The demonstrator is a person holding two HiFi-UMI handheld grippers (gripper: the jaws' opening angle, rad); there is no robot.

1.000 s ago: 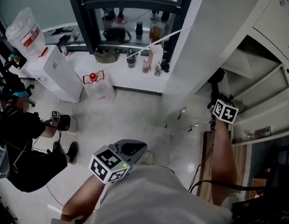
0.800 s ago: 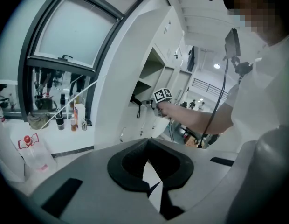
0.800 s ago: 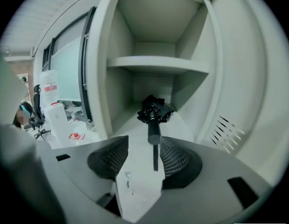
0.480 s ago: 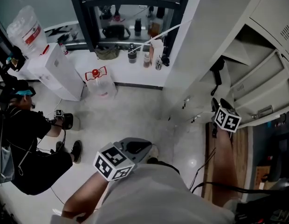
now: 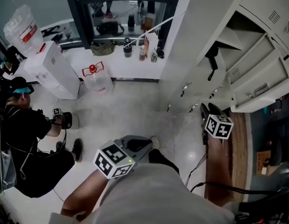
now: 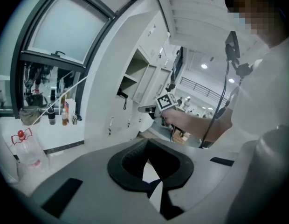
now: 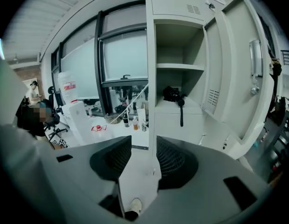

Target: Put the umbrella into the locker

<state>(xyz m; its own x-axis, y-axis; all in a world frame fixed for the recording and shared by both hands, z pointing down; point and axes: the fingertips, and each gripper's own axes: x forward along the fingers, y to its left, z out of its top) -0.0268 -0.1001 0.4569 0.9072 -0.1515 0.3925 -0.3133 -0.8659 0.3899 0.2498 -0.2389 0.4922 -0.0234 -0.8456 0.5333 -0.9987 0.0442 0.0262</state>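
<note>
The black folded umbrella (image 7: pixel 173 94) lies on the lower shelf of the open grey locker (image 7: pixel 179 66), its strap hanging over the shelf edge. It also shows in the head view as the umbrella (image 5: pixel 212 54) and in the left gripper view as the umbrella (image 6: pixel 121 95). My right gripper (image 5: pixel 206 112) hovers in front of the locker, well clear of the shelf. The right gripper (image 7: pixel 143 146) is open; its jaws have just been closing a little with nothing between them. My left gripper (image 5: pixel 143 144) is held low near my body, and the left gripper (image 6: pixel 147 141) is shut and empty.
The locker door (image 7: pixel 234 64) swings open to the right. A white water dispenser (image 5: pixel 49 69) and a jug with a red cap (image 5: pixel 93 76) stand at the left. A seated person (image 5: pixel 23 139) is at the far left. Bottles (image 5: pixel 128 48) line the window ledge.
My right gripper has drawn back from the locker shelf, empty. The umbrella stays on the shelf. The left gripper has shifted slightly.
</note>
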